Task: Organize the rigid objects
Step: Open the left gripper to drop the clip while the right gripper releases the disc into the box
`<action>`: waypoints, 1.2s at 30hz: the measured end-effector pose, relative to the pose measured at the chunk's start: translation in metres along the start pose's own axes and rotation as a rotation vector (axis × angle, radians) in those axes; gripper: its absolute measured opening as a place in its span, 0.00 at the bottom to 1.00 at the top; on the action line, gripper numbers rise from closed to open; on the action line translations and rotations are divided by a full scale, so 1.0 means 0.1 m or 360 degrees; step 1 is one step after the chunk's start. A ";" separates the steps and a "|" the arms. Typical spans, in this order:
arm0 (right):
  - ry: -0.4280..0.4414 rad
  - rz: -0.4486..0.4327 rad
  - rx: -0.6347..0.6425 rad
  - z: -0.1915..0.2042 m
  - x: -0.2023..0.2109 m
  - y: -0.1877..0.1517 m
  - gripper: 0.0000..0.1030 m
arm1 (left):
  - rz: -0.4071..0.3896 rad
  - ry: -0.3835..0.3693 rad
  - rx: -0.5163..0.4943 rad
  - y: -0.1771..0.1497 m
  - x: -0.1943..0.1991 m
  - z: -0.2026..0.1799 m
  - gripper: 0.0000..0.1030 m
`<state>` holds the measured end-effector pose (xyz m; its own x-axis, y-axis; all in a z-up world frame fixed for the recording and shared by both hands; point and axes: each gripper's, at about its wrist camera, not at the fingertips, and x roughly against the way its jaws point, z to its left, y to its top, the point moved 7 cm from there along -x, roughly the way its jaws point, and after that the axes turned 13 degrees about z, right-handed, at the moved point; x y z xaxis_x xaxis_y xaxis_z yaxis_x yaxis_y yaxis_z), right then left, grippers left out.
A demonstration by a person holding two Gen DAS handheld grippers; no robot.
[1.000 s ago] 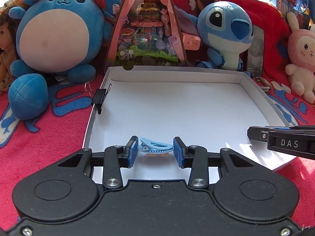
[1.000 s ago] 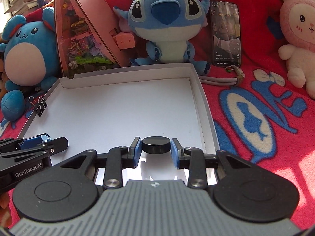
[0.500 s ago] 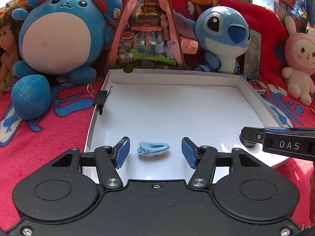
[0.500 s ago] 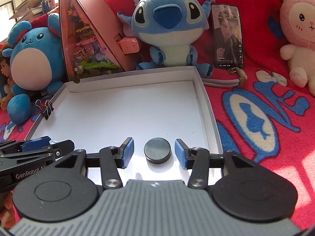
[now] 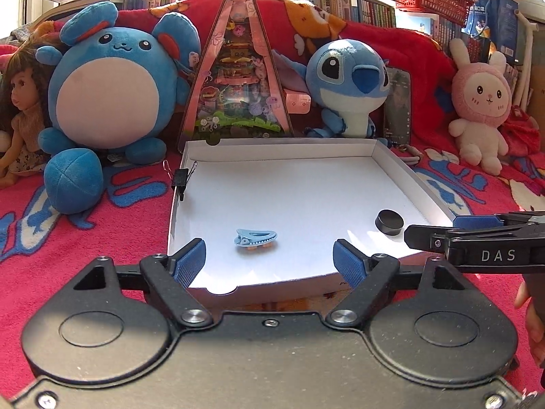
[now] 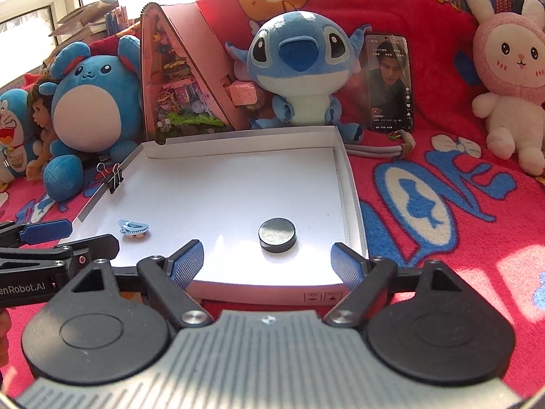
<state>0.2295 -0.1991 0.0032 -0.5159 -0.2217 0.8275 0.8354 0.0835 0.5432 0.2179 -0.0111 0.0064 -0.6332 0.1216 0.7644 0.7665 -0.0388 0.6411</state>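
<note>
Two grippers hover at the near edge of the white cardboard tray (image 6: 351,204), jaws spread wide and gripping nothing. "DAS" is printed on the right gripper (image 6: 265,260), "enRobot.AI" on the left gripper (image 5: 269,259). Inside the tray lie a light-blue hair clip (image 5: 254,238) near-left and a black round puck (image 6: 277,234) near-right, well apart.

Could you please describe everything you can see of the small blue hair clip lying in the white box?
The blue hair clip is a small, light blue, plastic-looking clip with a toothed lower edge, shaped rather like a little shark; something orange shows beneath it. It lies flat and closed on the floor of the white box, near the front left. Nothing grips it: the left tongs stand open short of it, and the black disc lies apart, to its right.
</note>
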 end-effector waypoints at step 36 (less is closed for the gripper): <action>0.0003 -0.0158 0.0134 0.19 0.59 -0.86 1.00 | 0.0027 -0.0071 -0.0039 -0.82 0.45 0.01 0.82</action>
<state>0.1237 -0.2005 0.0080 -0.5948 -0.2345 0.7689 0.7614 0.1425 0.6325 0.1266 -0.0012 -0.0125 -0.6142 0.1649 0.7717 0.7739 -0.0656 0.6300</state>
